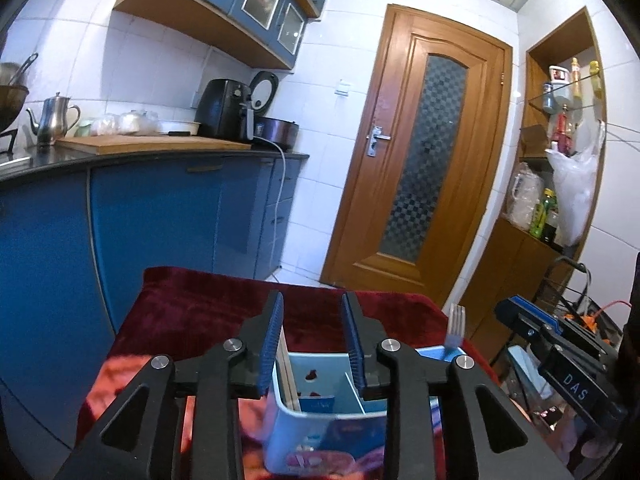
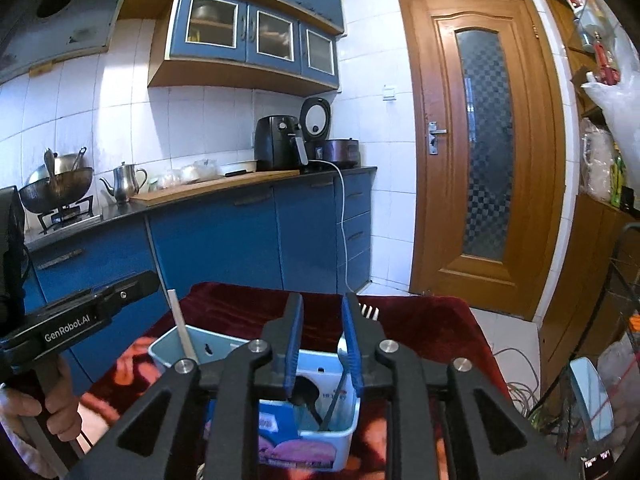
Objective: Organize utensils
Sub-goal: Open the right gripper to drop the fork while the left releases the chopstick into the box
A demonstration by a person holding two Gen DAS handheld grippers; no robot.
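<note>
Caddy: a pale blue plastic caddy with inner dividers stands on a dark red cloth over the bench, just below both grippers.
Fork: a fork stands upright in the caddy's right compartment, tines up.
Chopsticks: pale chopsticks lean in the caddy's left compartment, against its left wall.
Left gripper: the left gripper hovers above the caddy's left side; its fingers are parted and released, nothing between the blue pads.
Right gripper: the right gripper hovers above the right compartment, fingers parted by a narrow gap, gripping nothing; the fork's tines show just beyond the right finger.
Hand: a hand grips the left gripper's handle at the left edge of the right wrist view.
</note>
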